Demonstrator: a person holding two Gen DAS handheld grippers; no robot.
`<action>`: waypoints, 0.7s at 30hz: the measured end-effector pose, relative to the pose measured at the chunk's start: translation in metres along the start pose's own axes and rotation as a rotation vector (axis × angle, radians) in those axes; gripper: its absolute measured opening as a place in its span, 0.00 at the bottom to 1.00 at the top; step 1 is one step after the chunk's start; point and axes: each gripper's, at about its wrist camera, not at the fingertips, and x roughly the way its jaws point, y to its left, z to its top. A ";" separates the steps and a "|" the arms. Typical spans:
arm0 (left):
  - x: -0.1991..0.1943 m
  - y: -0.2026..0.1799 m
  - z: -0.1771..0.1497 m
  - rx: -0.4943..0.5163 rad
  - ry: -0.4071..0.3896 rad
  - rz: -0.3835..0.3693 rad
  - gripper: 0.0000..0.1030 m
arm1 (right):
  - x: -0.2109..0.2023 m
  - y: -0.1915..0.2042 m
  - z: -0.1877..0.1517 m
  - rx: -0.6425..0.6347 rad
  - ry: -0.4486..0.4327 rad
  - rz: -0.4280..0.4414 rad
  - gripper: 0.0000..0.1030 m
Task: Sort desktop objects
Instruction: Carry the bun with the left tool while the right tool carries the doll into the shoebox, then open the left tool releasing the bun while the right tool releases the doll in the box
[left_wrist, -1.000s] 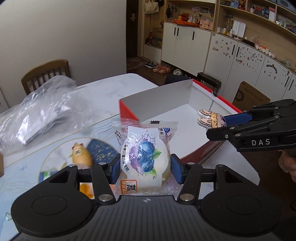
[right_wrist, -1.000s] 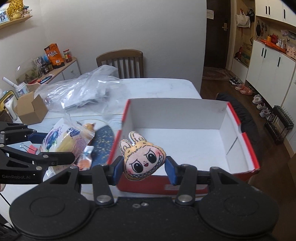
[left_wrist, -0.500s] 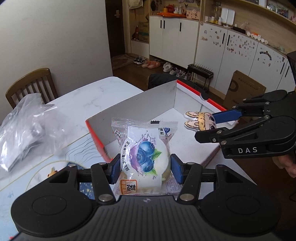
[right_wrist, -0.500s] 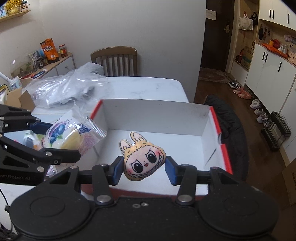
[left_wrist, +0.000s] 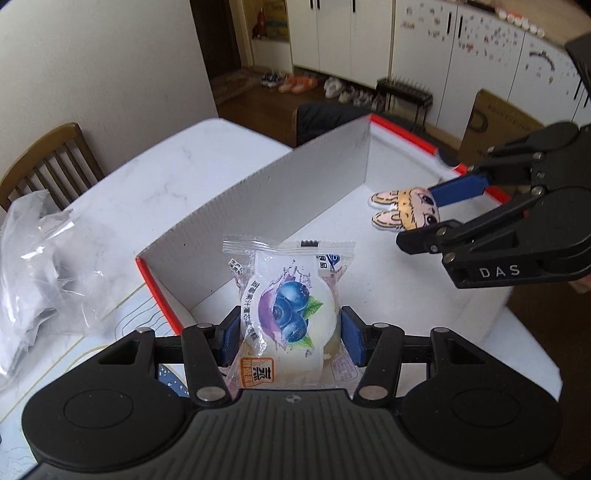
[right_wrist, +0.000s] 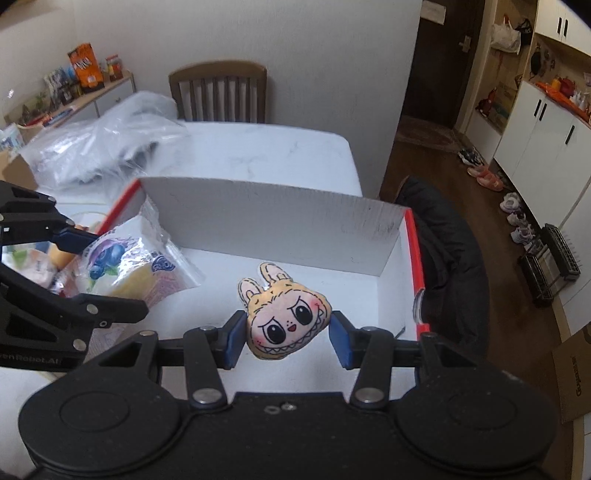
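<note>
both jaws moved over the cardboard box (left_wrist: 280, 192), pinching crinkly bun packet (left_wrist: 290, 314) and plush face (right_wrist: 288, 321).

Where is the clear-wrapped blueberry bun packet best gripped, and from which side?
Across its plump middle, coming from the bottom seam end, as the left gripper does now. The clear-wrapped blueberry bun packet bulges there, giving the pads firm bulk; its flat crimped ends and loose side film would crumple or slip.
</note>
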 end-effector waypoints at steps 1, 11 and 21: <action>0.005 -0.001 0.002 0.004 0.015 0.005 0.52 | 0.005 -0.001 0.002 -0.001 0.007 -0.002 0.46; 0.044 0.004 0.017 -0.007 0.119 0.014 0.52 | 0.046 -0.005 0.012 -0.022 0.120 -0.003 0.46; 0.057 -0.003 0.010 0.044 0.157 0.015 0.52 | 0.062 0.000 0.008 -0.059 0.214 0.008 0.46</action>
